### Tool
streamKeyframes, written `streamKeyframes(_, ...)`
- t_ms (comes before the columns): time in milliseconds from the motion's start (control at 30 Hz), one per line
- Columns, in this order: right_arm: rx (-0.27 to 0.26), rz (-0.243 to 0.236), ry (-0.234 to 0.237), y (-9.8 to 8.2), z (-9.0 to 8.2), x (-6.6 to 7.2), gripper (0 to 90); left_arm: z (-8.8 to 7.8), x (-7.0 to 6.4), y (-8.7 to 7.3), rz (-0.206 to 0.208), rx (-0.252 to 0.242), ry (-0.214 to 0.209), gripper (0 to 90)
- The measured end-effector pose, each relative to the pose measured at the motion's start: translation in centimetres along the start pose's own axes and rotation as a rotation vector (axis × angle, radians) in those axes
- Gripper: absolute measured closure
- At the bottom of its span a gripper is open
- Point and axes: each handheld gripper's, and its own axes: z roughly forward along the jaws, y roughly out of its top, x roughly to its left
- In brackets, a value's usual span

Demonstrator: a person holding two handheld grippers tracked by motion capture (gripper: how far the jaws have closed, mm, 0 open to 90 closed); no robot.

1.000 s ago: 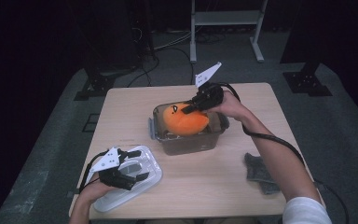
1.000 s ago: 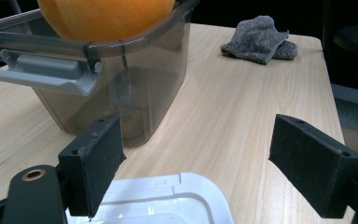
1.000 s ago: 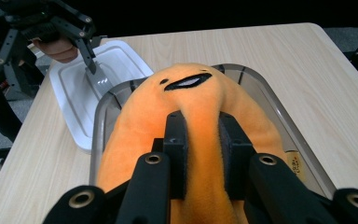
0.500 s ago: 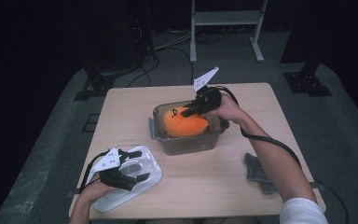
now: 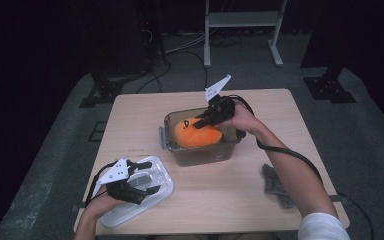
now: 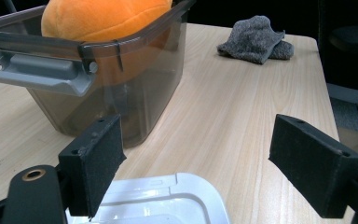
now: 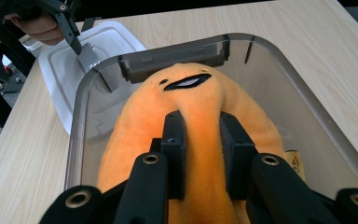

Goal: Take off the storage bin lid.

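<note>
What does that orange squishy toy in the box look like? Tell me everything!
The orange plush toy is soft and rounded, with a stitched black mouth and small dark eyes. It sits inside the clear smoky plastic box, bulging above the rim. The right gripper pinches a fold of its fabric between two black fingers.

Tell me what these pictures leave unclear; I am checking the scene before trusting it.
- Underside of the orange plush toy: hidden by its own bulk and the container walls in the right gripper view.
- Tag at the toy's side: too small to read there.
- White lid: cut off by the bottom edge and the left gripper in the left gripper view.
- Grey cloth: partly covered by the forearm in the high view.
</note>
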Motion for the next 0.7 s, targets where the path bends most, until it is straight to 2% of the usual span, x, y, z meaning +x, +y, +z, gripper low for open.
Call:
streamKeyframes(400,0.036,0.001,-0.001,-0.5,0.55,0.0,71.2,0.04,0.04,0.02,0.002,0.003,-0.002,16.4)
streamKeyframes(700,0.057,0.007,-0.004,-0.48,0.62,0.21,64.8,0.08,-0.02,0.04,0.002,0.007,-0.003,16.4)
